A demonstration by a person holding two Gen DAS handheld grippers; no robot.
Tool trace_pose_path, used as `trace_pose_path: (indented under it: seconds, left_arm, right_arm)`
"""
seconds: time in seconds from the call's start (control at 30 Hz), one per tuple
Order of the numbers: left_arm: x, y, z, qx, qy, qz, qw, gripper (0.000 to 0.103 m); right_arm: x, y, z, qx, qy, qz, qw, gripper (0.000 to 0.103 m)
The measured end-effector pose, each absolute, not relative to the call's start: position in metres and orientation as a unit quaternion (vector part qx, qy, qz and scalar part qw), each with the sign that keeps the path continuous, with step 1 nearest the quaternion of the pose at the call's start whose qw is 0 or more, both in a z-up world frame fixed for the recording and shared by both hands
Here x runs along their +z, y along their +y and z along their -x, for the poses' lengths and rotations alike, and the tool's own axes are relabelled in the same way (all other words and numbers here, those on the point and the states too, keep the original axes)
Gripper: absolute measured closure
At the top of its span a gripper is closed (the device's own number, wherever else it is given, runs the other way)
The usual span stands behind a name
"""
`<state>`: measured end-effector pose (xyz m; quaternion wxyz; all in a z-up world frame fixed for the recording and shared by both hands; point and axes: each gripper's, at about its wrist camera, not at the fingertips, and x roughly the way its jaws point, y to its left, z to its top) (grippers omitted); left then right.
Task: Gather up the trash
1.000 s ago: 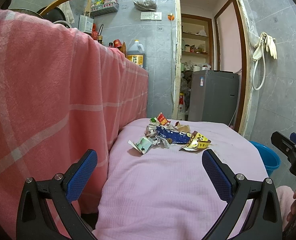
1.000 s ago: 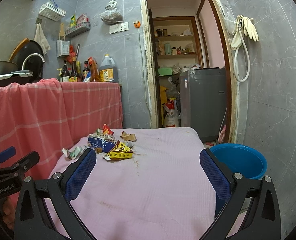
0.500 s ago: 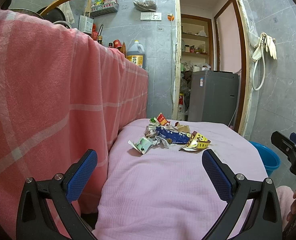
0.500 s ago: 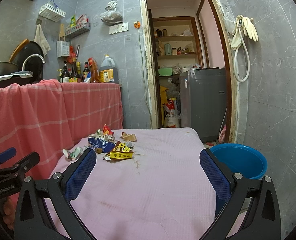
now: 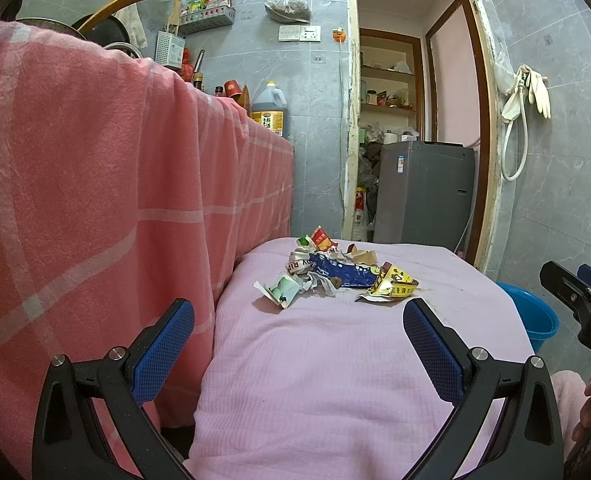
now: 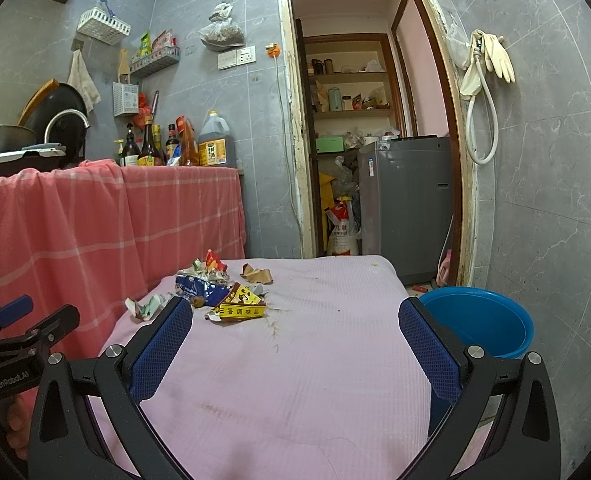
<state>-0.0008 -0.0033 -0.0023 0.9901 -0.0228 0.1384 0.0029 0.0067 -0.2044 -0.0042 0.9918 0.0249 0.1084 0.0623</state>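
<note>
A pile of crumpled wrappers [image 5: 333, 270] [image 6: 215, 290] lies on the pink-covered table [image 5: 335, 380] [image 6: 315, 360], toward its far left. It holds a blue bag [image 5: 339, 269], a yellow packet [image 5: 393, 285] [image 6: 240, 307] and a green-white wrapper [image 5: 281, 289] [image 6: 145, 307]. My left gripper [image 5: 298, 346] hovers open over the near table edge, well short of the pile. My right gripper [image 6: 295, 342] is open too, nothing between its fingers. A blue bucket [image 6: 481, 318] [image 5: 533, 316] stands on the floor right of the table.
A pink checked cloth [image 5: 95, 200] drapes a counter along the table's left side, with bottles [image 6: 175, 144] and a pan on top. A grey appliance [image 6: 407, 204] stands in the doorway behind. Gloves and a hose [image 6: 485, 80] hang on the right wall.
</note>
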Motion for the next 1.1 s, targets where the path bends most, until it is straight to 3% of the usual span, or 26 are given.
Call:
trace_pose_path:
  seconds: [1.1]
  left_arm:
    - [-0.0043,-0.0027,-0.0028,0.002,0.142,0.027,0.989,0.001]
  right_arm:
    - [-0.0032,-0.2031,-0.0062,0.063,0.109,-0.028,0.992,0.0]
